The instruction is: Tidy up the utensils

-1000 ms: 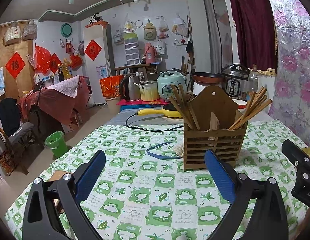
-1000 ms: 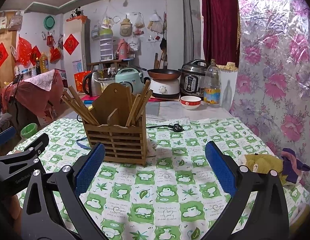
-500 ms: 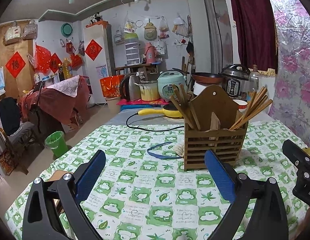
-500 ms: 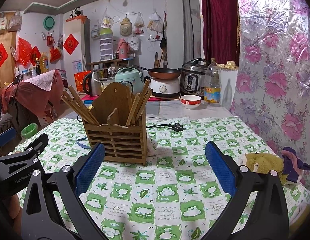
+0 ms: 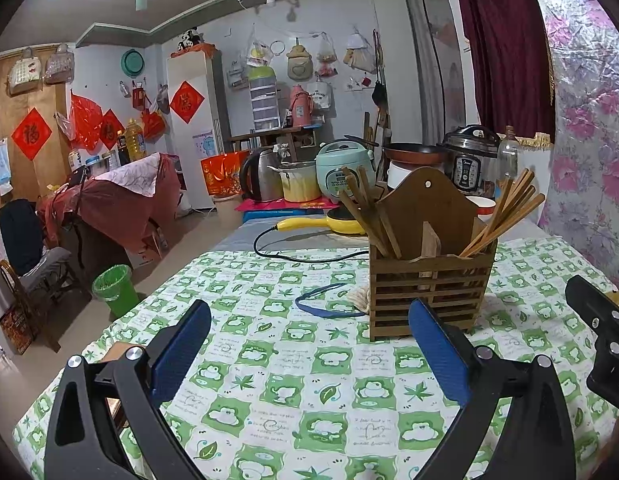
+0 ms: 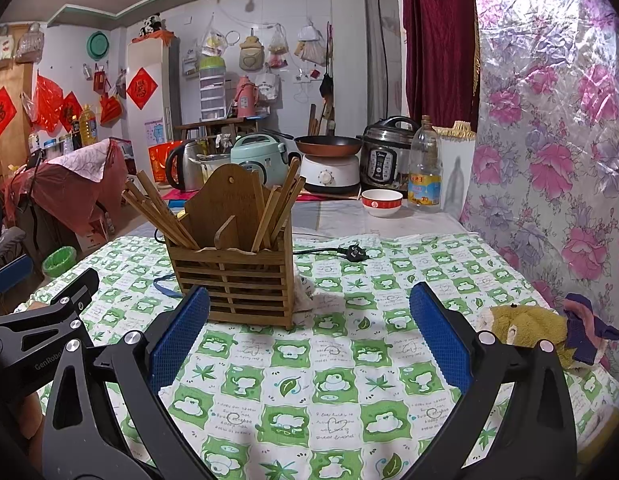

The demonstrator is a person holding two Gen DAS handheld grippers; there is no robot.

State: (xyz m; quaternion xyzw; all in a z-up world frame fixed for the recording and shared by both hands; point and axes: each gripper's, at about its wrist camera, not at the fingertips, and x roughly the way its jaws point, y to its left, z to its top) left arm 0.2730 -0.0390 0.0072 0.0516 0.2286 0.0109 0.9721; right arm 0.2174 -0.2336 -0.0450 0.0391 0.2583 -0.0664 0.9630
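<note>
A slatted wooden utensil holder stands upright on the green-and-white tablecloth, with wooden chopsticks leaning out of its left and right compartments. My left gripper hovers open just in front of the holder and to its left, nothing between its blue pads. My right gripper is open too, in front of the holder and to its right. Each gripper's black body shows at the edge of the other's view.
A blue band and a black power cord with plug lie on the cloth near the holder. A stuffed toy sits at the right table edge. Cookers, a kettle, a bowl and a bottle crowd the table's far end.
</note>
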